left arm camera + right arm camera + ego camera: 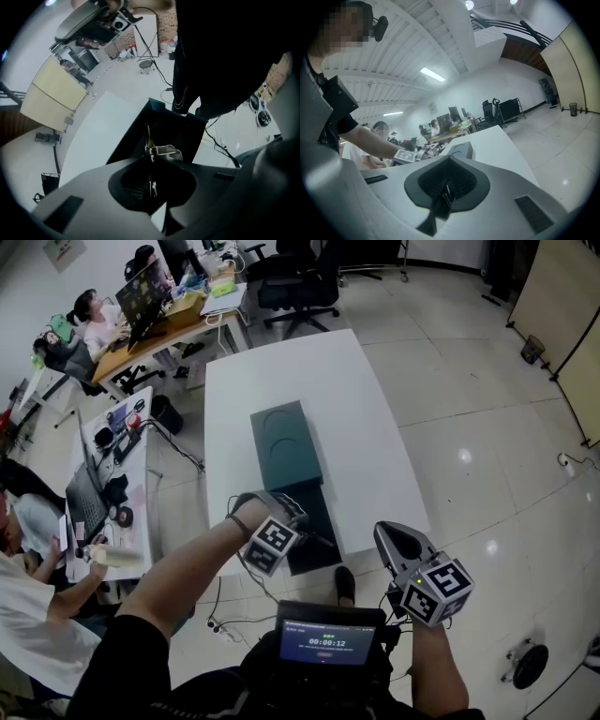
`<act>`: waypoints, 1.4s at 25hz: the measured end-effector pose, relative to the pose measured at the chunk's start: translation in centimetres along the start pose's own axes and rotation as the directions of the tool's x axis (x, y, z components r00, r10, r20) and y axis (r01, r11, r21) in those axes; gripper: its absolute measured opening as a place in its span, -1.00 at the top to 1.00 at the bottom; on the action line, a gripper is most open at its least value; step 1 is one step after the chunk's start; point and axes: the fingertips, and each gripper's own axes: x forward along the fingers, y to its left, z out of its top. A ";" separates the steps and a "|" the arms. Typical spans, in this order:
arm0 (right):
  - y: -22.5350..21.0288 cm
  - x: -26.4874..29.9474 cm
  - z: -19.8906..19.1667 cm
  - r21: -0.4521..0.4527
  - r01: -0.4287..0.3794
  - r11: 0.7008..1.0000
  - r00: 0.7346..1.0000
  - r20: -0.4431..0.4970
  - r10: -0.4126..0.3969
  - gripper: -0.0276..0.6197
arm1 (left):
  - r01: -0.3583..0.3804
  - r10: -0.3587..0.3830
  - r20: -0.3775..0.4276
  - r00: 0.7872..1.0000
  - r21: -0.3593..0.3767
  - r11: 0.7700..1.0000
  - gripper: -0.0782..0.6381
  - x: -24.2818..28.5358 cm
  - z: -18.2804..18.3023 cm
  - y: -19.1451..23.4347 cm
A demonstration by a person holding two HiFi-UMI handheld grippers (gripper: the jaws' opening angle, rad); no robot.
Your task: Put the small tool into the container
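Over the black container (131, 140): small tool (164, 150) pinched by clenched left tongs (150, 157).
Right tongs (448, 187): clenched, empty, beside the worktop (281, 371).
Risk: tool could be dropped outside if released tilted.

We wear a black short sleeve (131, 652) at seven o'clock. Our left gripper (302, 529) and right gripper (386, 532) have grey shells, each bearing a white cube of black square markers. At six o'clock, our black chest-mounted screen (328, 643) glows blue.
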 end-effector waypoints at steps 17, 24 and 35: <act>0.8 -0.4 -0.2 -0.013 0.001 1.000 1.000 -0.003 -0.001 0.88 | -0.073 0.073 -0.004 0.997 -0.029 0.997 0.60 0.2 0.8 -0.8; 0.9 -0.3 -0.4 -0.012 0.004 1.000 1.000 -0.004 -0.004 0.88 | -0.119 0.119 0.009 0.993 0.159 0.980 0.66 -1.1 0.9 -0.4; 1.8 -0.1 0.0 -0.014 -0.005 1.000 1.000 -0.005 0.004 0.88 | -0.195 0.204 -0.028 0.979 0.187 0.963 0.67 -0.7 0.0 1.2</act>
